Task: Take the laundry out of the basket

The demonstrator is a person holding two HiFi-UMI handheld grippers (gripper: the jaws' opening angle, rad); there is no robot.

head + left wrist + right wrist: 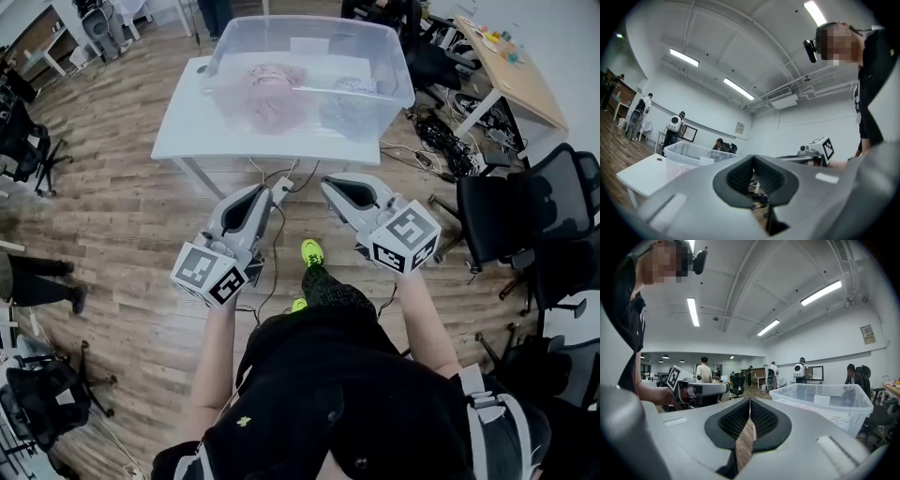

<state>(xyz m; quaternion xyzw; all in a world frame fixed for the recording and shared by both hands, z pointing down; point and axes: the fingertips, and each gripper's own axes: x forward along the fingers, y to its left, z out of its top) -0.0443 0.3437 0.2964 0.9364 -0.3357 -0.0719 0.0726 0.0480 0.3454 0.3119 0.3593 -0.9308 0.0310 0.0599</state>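
Observation:
A clear plastic basket (309, 66) stands on a white table (187, 127) ahead of me. Inside it lie a pink garment (272, 94) and a grey patterned one (349, 111). My left gripper (268, 191) and right gripper (328, 185) hover side by side short of the table's near edge, both shut with nothing between the jaws. In the left gripper view the shut pads (740, 176) point level toward the basket (689, 154); the right gripper (816, 149) shows beside them. In the right gripper view the basket (825, 401) sits ahead on the right, past the shut pads (761, 418).
Cables (450, 141) trail on the wood floor right of the table. Black office chairs (511, 216) stand at the right, another chair (23, 141) at the left. A wooden desk (516, 70) is at the back right. Several people (704, 371) stand farther off.

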